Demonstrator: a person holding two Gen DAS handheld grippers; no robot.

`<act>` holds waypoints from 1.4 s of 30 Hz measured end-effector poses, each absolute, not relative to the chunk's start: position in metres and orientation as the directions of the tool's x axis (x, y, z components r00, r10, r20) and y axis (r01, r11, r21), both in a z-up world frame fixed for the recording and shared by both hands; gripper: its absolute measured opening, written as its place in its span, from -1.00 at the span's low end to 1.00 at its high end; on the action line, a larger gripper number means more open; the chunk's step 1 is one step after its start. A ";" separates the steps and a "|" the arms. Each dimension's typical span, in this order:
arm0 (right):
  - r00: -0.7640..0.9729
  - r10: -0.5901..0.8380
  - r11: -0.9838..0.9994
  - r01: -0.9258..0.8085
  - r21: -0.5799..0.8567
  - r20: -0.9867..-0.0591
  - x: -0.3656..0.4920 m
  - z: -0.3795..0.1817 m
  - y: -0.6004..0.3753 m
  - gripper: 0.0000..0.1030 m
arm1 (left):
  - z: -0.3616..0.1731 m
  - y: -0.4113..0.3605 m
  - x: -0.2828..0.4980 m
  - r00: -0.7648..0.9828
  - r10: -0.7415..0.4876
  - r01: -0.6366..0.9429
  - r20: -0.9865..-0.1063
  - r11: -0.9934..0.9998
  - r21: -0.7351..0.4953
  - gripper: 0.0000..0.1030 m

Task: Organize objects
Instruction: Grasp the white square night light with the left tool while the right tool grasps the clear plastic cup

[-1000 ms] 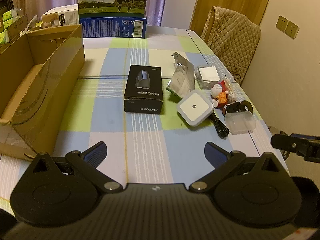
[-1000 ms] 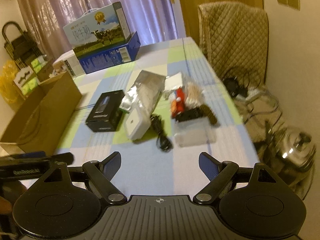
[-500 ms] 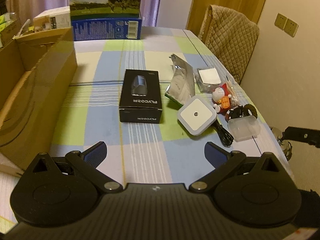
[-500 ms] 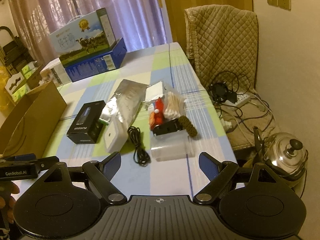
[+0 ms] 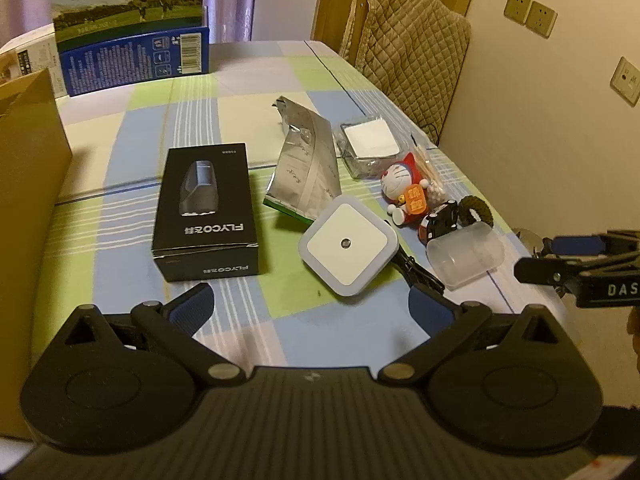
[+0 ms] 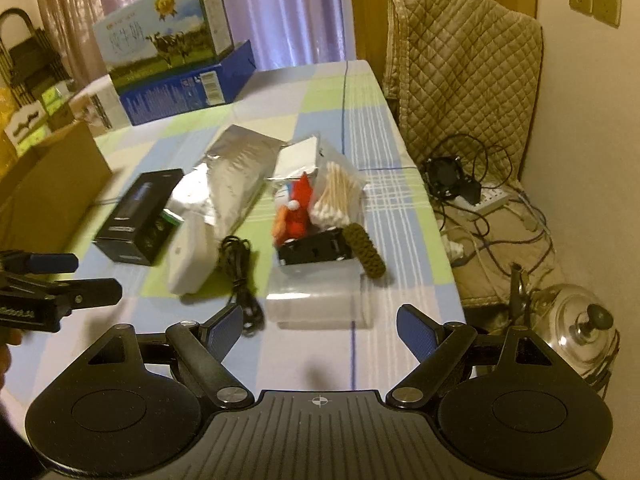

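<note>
On the checked tablecloth lie a black FLYCO box (image 5: 206,214) (image 6: 138,216), a silver foil pouch (image 5: 308,170) (image 6: 228,184), a white square night light (image 5: 347,244) (image 6: 188,254), a black cable (image 6: 240,276), a cat figurine in red (image 5: 406,194) (image 6: 296,210), a clear plastic case (image 5: 464,256) (image 6: 318,286), cotton swabs (image 6: 336,196) and a braided band (image 6: 366,250). My left gripper (image 5: 312,306) is open, just short of the box and the light. My right gripper (image 6: 320,330) is open, just short of the clear case.
An open cardboard box (image 5: 28,184) (image 6: 48,188) stands at the left. A milk carton pack (image 5: 132,24) (image 6: 172,48) sits at the far end. A padded chair (image 6: 464,80) is at the right, with cables, a power strip (image 6: 492,202) and a kettle (image 6: 576,320) on the floor.
Both grippers have moved forward toward the objects. The left view has swung right, away from the cardboard box; the right view now centres on the clear case. Both stayed open.
</note>
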State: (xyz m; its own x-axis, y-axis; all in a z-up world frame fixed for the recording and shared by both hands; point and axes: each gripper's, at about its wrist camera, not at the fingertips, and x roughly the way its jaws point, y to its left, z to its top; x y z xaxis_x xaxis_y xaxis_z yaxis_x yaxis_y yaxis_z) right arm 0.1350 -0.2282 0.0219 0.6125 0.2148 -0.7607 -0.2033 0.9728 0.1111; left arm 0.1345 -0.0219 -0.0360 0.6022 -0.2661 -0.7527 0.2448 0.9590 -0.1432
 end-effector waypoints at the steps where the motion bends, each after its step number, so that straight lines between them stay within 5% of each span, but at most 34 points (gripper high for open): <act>1: 0.613 0.211 0.973 -0.205 0.105 -0.761 0.138 0.019 -0.228 0.60 | -0.038 -0.023 0.136 0.601 -0.265 0.245 -0.753 0.959 -0.142 0.98; 16: 0.579 0.157 0.968 -0.251 0.009 -0.800 0.178 -0.022 -0.196 0.59 | -0.058 -0.026 0.157 0.578 -0.293 0.278 -0.762 0.948 -0.154 0.98; 19: 0.572 0.156 0.968 -0.252 0.008 -0.805 0.181 -0.025 -0.198 0.34 | -0.061 -0.027 0.159 0.574 -0.309 0.306 -0.759 0.940 -0.152 0.98; 24: 0.583 0.159 0.963 -0.269 -0.004 -0.797 0.180 -0.025 -0.199 0.33 | -0.063 -0.035 0.161 0.570 -0.350 0.377 -0.744 0.915 -0.142 0.97; 37: 0.586 0.189 0.964 -0.263 0.035 -0.788 0.175 -0.023 -0.210 0.33 | -0.070 -0.064 0.193 0.537 -0.413 0.586 -0.736 0.810 -0.027 0.70; 42: 0.584 0.191 0.965 -0.259 0.042 -0.789 0.174 -0.022 -0.212 0.33 | -0.078 -0.065 0.197 0.488 -0.418 0.591 -0.766 0.804 -0.063 0.31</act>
State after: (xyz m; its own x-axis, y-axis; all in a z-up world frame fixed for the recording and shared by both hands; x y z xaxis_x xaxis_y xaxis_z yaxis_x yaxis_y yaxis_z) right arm 0.1736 -0.2115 -0.0222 0.5845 0.1911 -0.7886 -0.2592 0.9649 0.0417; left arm 0.1974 -0.0649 -0.0779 0.4877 -0.4185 -0.7661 0.5909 0.8042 -0.0631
